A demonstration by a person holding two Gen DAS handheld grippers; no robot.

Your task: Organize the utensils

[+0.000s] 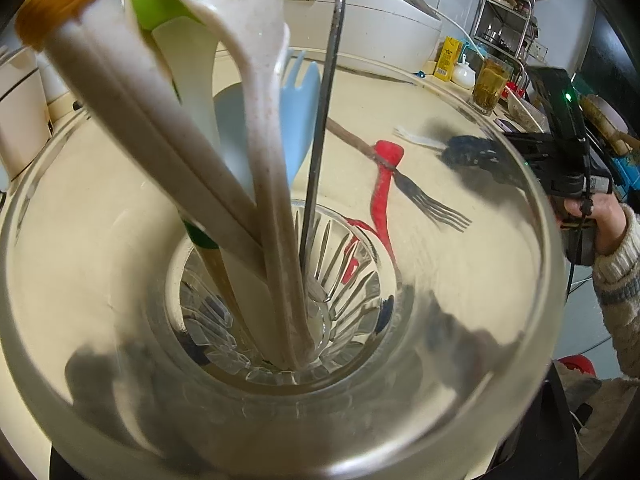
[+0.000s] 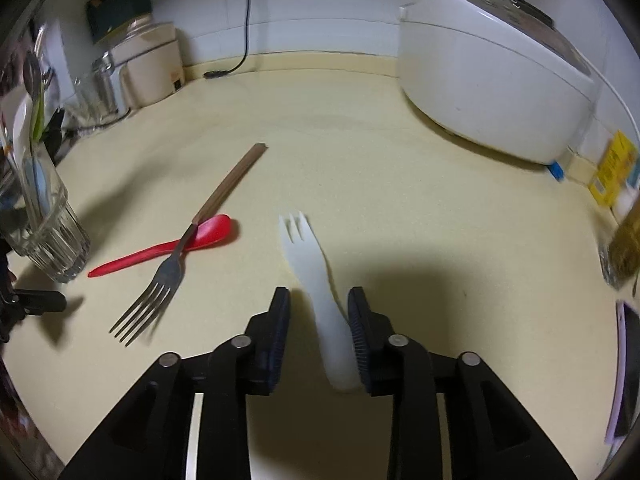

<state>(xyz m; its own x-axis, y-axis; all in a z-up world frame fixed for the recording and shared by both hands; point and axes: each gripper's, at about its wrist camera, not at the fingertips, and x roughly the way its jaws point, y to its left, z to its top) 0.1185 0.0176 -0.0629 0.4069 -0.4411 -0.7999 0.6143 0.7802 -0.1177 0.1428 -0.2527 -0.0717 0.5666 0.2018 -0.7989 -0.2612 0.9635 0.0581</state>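
Observation:
A clear ribbed glass [image 1: 540,240] fills the left wrist view. It holds a white ladle [image 1: 240,20], a blue plastic fork [image 1: 300,112], a green-handled tool [image 1: 152,0] and a thin metal handle [image 1: 328,80]. My left gripper [image 1: 272,348] is shut on the glass; its dark fingers [image 1: 92,364] show blurred through the wall. On the beige counter lie a red spoon [image 2: 160,248] with a wooden-handled metal fork [image 2: 168,276] across it, and a white plastic fork [image 2: 304,248]. My right gripper [image 2: 319,294] stands open around the white fork's handle, which lies close to the right pad.
A white rice cooker [image 2: 500,72] stands at the back right. A beige appliance [image 2: 148,64] and a metal canister sit at the back left, with a black cable [image 2: 244,20] down the wall. A yellow carton [image 2: 612,168] and a glass of tea [image 2: 624,248] are at the right edge.

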